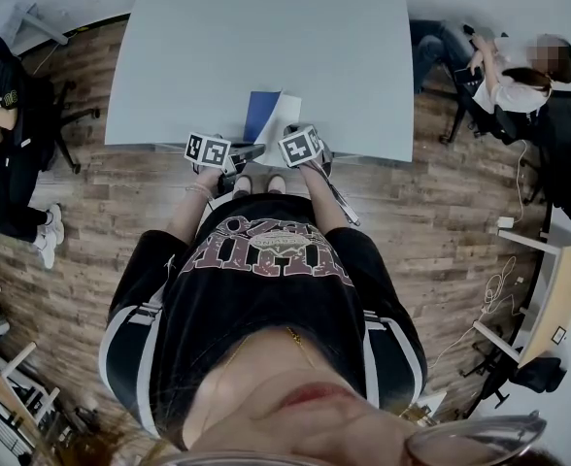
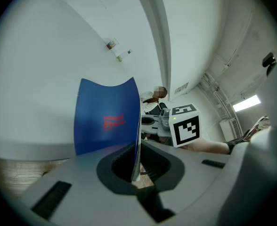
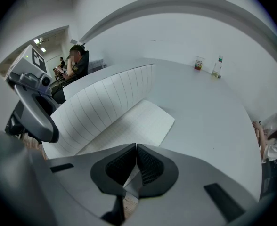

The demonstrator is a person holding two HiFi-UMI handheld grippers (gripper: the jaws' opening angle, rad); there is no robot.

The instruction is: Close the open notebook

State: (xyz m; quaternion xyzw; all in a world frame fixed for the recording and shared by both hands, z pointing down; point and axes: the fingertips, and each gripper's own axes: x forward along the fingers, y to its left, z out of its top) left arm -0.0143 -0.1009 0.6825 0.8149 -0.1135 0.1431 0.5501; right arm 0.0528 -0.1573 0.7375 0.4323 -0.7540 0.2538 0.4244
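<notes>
**Item 1.** Thin notebook (image 1: 271, 115) with a blue card cover and white lined pages. It lies open at the near edge of the pale grey rectangular table (image 1: 266, 27), directly in front of the standing person. The blue cover (image 2: 108, 119), which bears red print too blurred to read, is raised upright on the left and bows slightly along its top edge. A curved leaf of lined paper (image 3: 105, 102) stands with it. The right-hand lined page (image 3: 138, 124) lies flat on the table.

**Item 2.** Left gripper (image 2: 136, 166), grey, hand-held, carrying a black-and-white marker cube (image 1: 208, 149). Its jaws are nearly together and pinch the lower edge of the blue cover, which rises out of them on edge.

**Item 3.** Right gripper (image 3: 136, 157), same pattern, with its marker cube (image 2: 185, 125) just beside the raised cover. Its jaws are pressed together at the near edge of the flat page and appear to nip that edge. The contact itself is hard to make out.

**Item 4.** Small clear bottle (image 3: 217, 67) and short cup (image 3: 198, 63), standing side by side at the table's far side, well apart from the notebook.

**Item 5.** Surroundings: wood-plank floor (image 1: 441, 212), a seated person (image 1: 519, 76) to the right of the table and another seated person (image 1: 4, 95) to the left.
</notes>
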